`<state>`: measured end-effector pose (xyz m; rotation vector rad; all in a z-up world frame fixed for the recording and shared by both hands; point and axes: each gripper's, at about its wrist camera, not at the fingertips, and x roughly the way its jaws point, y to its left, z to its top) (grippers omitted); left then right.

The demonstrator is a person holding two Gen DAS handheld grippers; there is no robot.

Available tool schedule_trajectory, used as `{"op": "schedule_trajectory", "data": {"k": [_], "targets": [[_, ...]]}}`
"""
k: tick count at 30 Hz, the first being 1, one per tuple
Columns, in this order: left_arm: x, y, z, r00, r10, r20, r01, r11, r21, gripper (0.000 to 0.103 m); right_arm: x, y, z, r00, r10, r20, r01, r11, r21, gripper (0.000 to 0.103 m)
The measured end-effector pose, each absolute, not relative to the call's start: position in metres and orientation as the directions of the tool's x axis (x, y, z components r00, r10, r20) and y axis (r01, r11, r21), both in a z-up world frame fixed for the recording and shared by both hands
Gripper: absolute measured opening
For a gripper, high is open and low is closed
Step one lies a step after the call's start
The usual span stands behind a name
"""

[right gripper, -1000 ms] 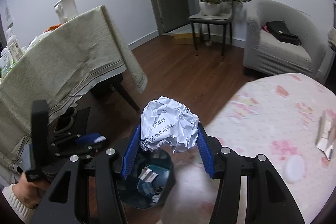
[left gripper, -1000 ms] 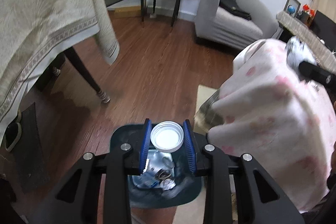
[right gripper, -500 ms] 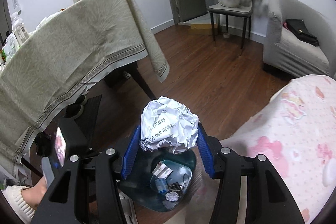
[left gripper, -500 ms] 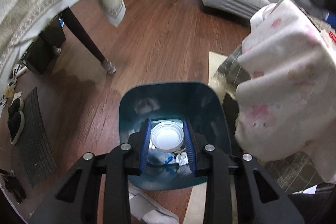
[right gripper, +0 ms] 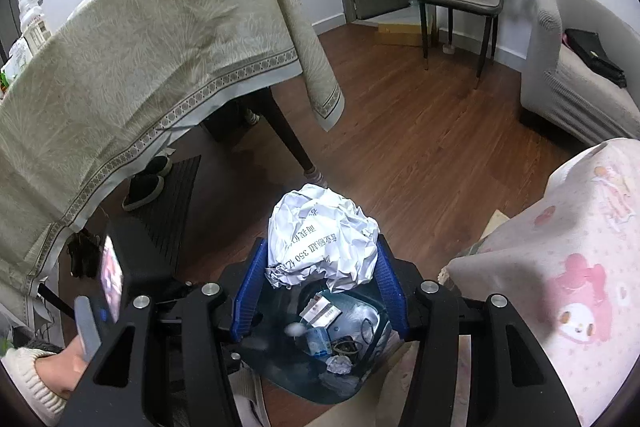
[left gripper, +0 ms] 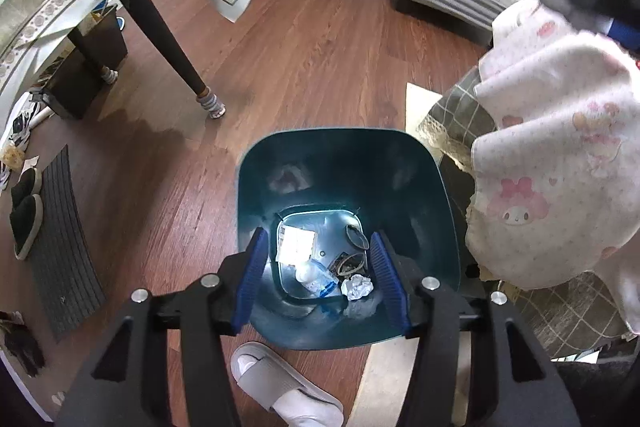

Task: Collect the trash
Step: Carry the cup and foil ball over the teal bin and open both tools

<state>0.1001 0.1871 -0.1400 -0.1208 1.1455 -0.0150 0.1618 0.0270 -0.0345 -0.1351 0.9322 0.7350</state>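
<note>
A teal trash bin [left gripper: 256, 163] stands on the wood floor right under my left gripper [left gripper: 318, 239]. Its jaws are opening and nothing is between them. Down in the bin lie a small carton [left gripper: 296, 241], a plastic bottle [left gripper: 316, 277], a little paper wad [left gripper: 357, 286] and a blurred white lid [right gripper: 296, 327]. My right gripper [right gripper: 322, 247] is shut on a large crumpled paper ball [right gripper: 322, 239] with printed text. It hovers above the near side of the bin [right gripper: 280, 371].
A table with a beige cloth [right gripper: 140, 67] and a dark leg [left gripper: 176, 59] stands to the left. A pink-patterned cloth [left gripper: 560, 167] hangs close on the right. A white slipper [left gripper: 280, 387] lies by the bin. A person's hand in a cream sleeve [right gripper: 44, 375] holds the left tool.
The left jaws have opened and the white lid that they held has dropped into the bin. The left gripper sank closer to the bin. The right gripper carried the paper ball over it.
</note>
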Motion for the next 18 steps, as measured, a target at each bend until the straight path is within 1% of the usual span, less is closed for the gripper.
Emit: {"op": "schedule_trajectory", "data": {"k": [8,12,18], "targets": [[0.093,0.200,-0.119,0.471,-0.072,-0.879,-0.063,0.991,-0.115,0.065,0.162,0.043,-0.058,0.337,0.485,-0.807,-0.636,0.749,0.185,0.054],[0.090,0.209,-0.106,0.499,-0.066,-0.864,-0.081,0.989,-0.122,0.065,0.164,0.047,-0.070,0.315,0.472,-0.823,-0.630,0.753,0.192,0.054],[0.086,0.217,-0.082,0.554,-0.075,-0.829,-0.084,0.986,-0.145,0.060,0.164,0.056,-0.096,0.259,0.437,-0.861,-0.628,0.754,0.194,0.054]]}}
